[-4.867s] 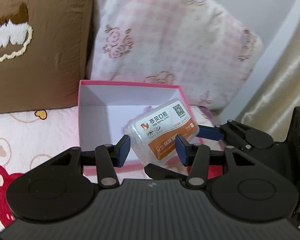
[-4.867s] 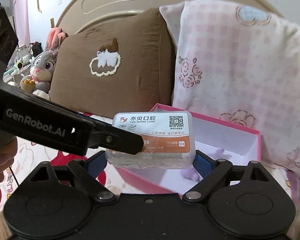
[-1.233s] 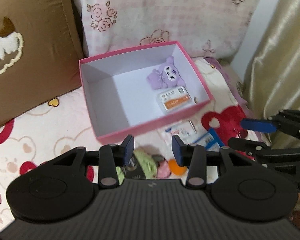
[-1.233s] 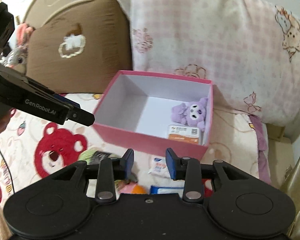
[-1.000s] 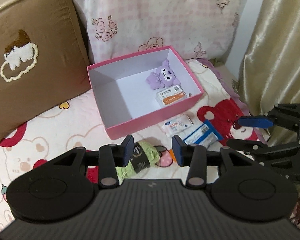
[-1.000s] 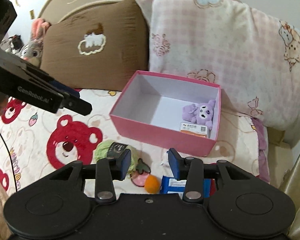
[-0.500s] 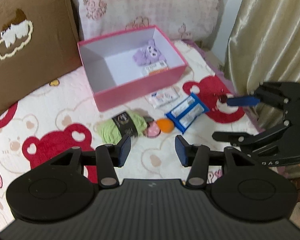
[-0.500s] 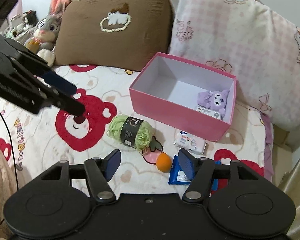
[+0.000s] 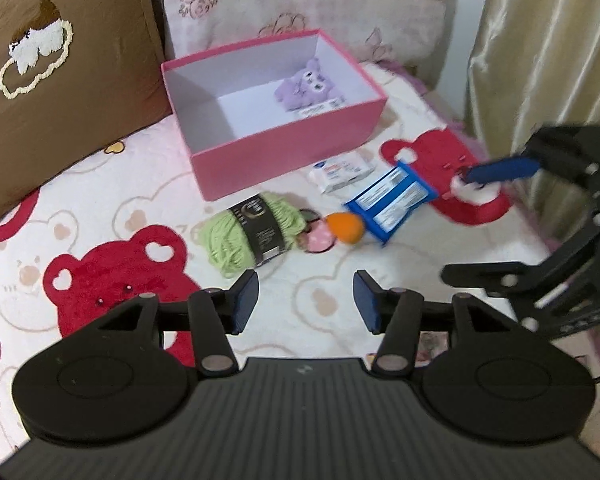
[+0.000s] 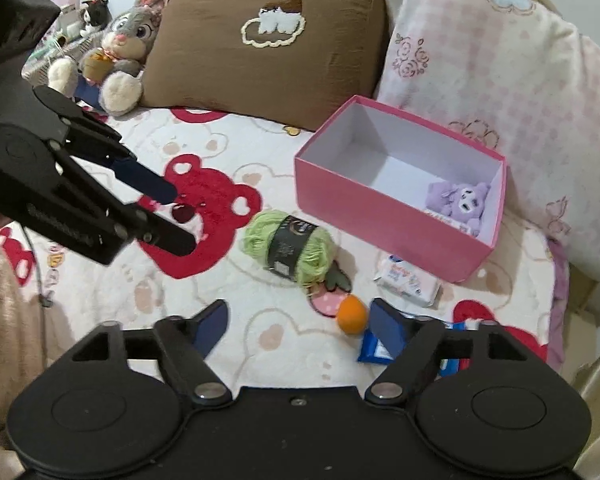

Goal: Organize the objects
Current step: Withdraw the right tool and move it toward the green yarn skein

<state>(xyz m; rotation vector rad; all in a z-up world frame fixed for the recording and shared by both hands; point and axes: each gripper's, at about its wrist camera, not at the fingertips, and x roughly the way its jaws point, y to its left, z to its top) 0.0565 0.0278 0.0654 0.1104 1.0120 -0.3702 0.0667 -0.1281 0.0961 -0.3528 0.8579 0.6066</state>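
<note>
A pink box (image 9: pixel 292 152) stands open on the bedspread; inside lie a purple plush (image 9: pixel 304 88) and a small labelled case (image 9: pixel 320 109). In front of it lie green yarn (image 9: pixel 252 232), an orange ball (image 9: pixel 346 229), a blue packet (image 9: pixel 392 202) and a white pack (image 9: pixel 342 170). My left gripper (image 9: pixel 306 300) hovers short of the yarn, its jaws opening with nothing between them. My right gripper (image 10: pixel 300 322) hangs near the orange ball (image 10: pixel 352 314) and blue packet (image 10: pixel 374 350), jaws opening wide and empty. The yarn (image 10: pixel 288 246) lies beyond it.
A brown pillow (image 10: pixel 268 48) and a pink checked pillow (image 10: pixel 500 80) lean behind the box (image 10: pixel 380 216). A grey bunny plush (image 10: pixel 116 52) sits at the far left. A gold curtain (image 9: pixel 540 60) hangs along the bed's right edge.
The labelled case left both grippers' hold and now lies in the box. Both grippers pulled back and sank toward the loose items. Both jaws widened, the right one far more.
</note>
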